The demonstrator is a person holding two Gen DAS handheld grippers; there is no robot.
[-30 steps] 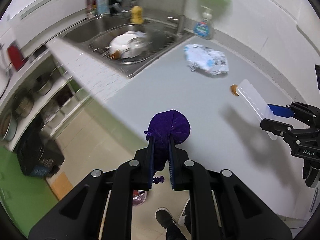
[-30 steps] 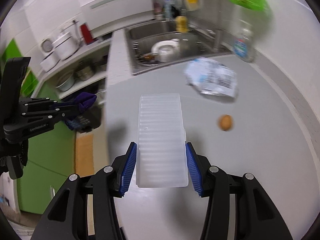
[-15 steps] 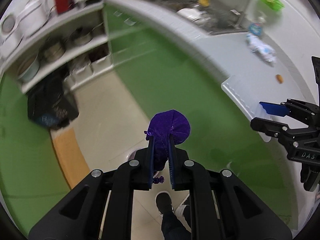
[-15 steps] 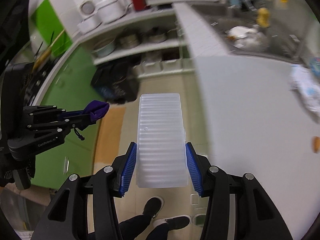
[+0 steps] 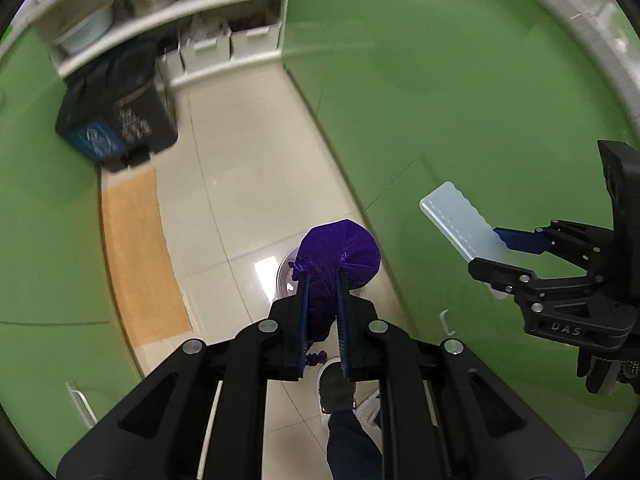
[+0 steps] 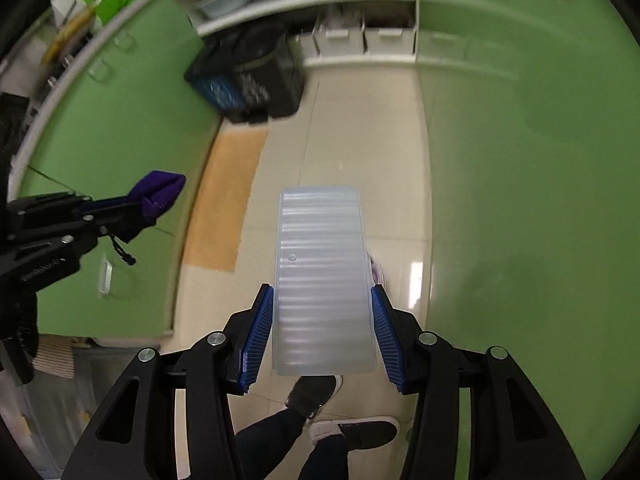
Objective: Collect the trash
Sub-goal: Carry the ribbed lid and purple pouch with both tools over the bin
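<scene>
Jaws clenched: left gripper [image 5: 322,300] on purple velvet drawstring pouch [image 5: 338,250], right gripper [image 6: 322,332] on ribbed translucent plastic tray [image 6: 322,276]. Step: carrying both to dark bin [image 5: 116,108]; next, prob. get over its opening & release.

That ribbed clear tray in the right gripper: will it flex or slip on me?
The tray sticks far out past the right gripper without drooping, so it is probably fairly stiff. It looks thin and translucent, so likely light. Its sides look smooth and it is pinched only near one end, so it might pivot or slip if swung fast.
</scene>
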